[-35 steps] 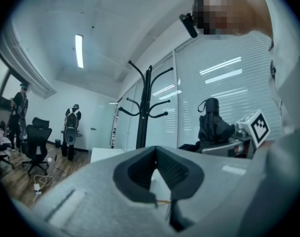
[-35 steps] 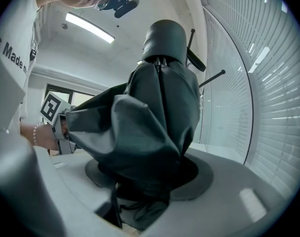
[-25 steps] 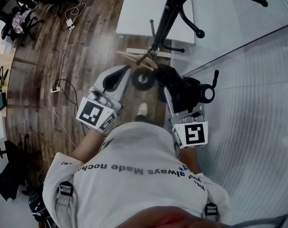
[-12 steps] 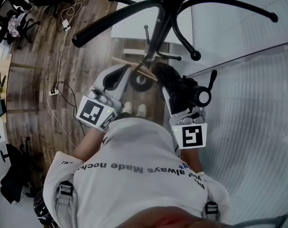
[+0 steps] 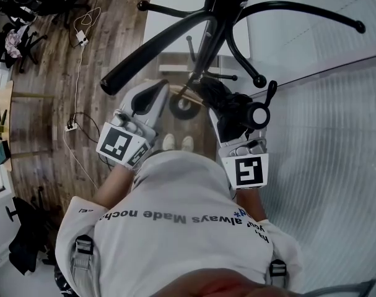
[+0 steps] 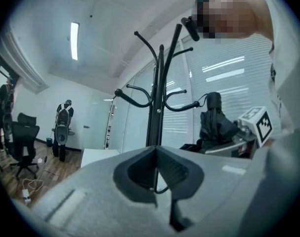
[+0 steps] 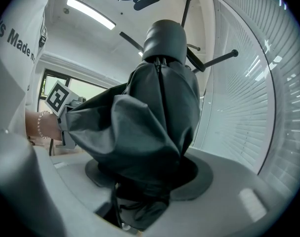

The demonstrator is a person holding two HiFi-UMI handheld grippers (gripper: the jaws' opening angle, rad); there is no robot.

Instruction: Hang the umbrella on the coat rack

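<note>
A black coat rack [image 5: 217, 18] stands just ahead, its curved arms spreading over both grippers. In the left gripper view its pole [image 6: 157, 98] rises dead ahead. The folded black umbrella [image 5: 236, 111] stands upright in my right gripper [image 5: 223, 104], which is shut on its bunched fabric [image 7: 150, 122]. Its handle end and strap point right. Rack arms [image 7: 216, 59] show behind the umbrella. My left gripper [image 5: 158, 90] is level and beside the rack's pole. Its jaws [image 6: 156, 151] are together with nothing between them. The umbrella [image 6: 216, 125] shows to its right.
The rack's round base [image 5: 184, 107] and a wooden piece [image 5: 183, 91] lie on the wood floor by the person's shoes [image 5: 178, 143]. A glass wall with blinds [image 5: 324, 135] runs along the right. A white block [image 5: 175, 17] sits behind the rack; cables [image 5: 76, 73] and chairs [image 5: 20, 17] at left.
Both grippers have moved forward toward the rack, which now reaches further over them in the head view. The umbrella stays in the right gripper; the left stays shut.
</note>
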